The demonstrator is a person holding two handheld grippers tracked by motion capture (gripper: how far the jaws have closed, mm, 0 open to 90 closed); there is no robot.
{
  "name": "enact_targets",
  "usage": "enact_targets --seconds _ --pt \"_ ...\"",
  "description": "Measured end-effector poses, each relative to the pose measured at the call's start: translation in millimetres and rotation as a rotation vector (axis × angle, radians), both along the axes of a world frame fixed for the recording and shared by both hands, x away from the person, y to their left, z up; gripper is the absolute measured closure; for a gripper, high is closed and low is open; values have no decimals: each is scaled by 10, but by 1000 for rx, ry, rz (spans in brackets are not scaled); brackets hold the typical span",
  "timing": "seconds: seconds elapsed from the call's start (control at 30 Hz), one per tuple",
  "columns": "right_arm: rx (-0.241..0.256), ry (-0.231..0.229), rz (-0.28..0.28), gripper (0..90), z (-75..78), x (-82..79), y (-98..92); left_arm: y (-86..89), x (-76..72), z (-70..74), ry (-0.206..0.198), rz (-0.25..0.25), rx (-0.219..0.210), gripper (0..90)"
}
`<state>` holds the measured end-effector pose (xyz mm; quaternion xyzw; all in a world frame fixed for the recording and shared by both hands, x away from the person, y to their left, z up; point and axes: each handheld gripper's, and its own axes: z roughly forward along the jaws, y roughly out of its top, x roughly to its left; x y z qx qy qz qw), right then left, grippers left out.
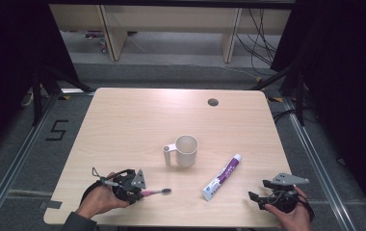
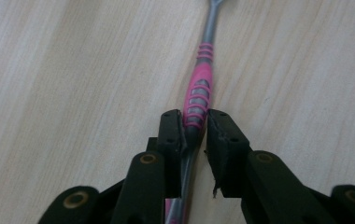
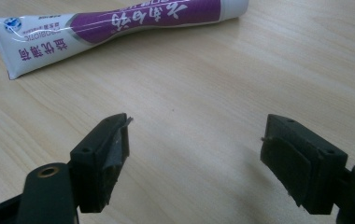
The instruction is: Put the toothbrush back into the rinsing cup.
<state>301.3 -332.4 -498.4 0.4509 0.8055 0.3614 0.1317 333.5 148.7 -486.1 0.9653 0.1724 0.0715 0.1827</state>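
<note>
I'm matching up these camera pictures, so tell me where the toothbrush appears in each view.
High view: the toothbrush lies near the front left of the table, its handle in the left gripper.
Left gripper view: it runs up the middle, pinched between the fingers.
Right gripper view: not in it.
Shared landmark: the light wooden table.

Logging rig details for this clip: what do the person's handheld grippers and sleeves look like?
Both are black, two-jawed tongs. The left gripper and right gripper each carry a grey three-cornered plate on top. In the gripper views the jaws are blocky black pads with small screw holes, on linkage arms with brass-coloured pivot pins. A dark cable loops behind each. A dark grey sleeve covers the left forearm.
</note>
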Motion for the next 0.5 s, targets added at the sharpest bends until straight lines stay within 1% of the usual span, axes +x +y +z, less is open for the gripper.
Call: enact_targets --seconds 0.03,0.07,0.1,0.13,0.17,0.2,0.23,0.27,0.3,0.33,0.37,0.4,0.43,0.47,0.5 --pt "0 -3 2 241 -1 1 -2 -5 10 4 1 -2 3 777" --pt "0 -3 2 241 0 1 -1 -14 21 7 10 4 7 778" --pt "7 14 0 241 1 -2 6 -14 21 7 10 4 7 779" --pt "7 14 0 241 1 -2 6 -18 25 16 22 7 15 779" --pt "5 13 -2 241 0 -2 5 -25 18 17 36 20 10 780" --pt "0 -2 1 241 0 0 -2 -30 32 29 36 11 13 767" --pt "2 -3 2 241 0 1 -2 -41 34 45 52 36 6 746" --pt "2 -3 2 241 0 1 -2 -41 34 45 52 36 6 735" --pt "6 14 0 241 -2 1 5 -45 42 55 51 45 7 732" --pt "6 14 0 241 -2 1 5 -47 58 62 45 38 15 730" --pt "0 -2 7 241 -5 6 -1 -60 55 62 72 72 7 720" --pt "0 -2 7 241 -5 6 -1 -60 55 62 72 72 7 711" --pt "1 -4 7 241 -2 5 0 -64 65 56 85 71 7 709" --pt "7 8 7 241 -2 2 4 -69 77 42 94 71 14 713" --pt "3 8 3 241 -2 1 2 -73 79 31 104 79 20 724"
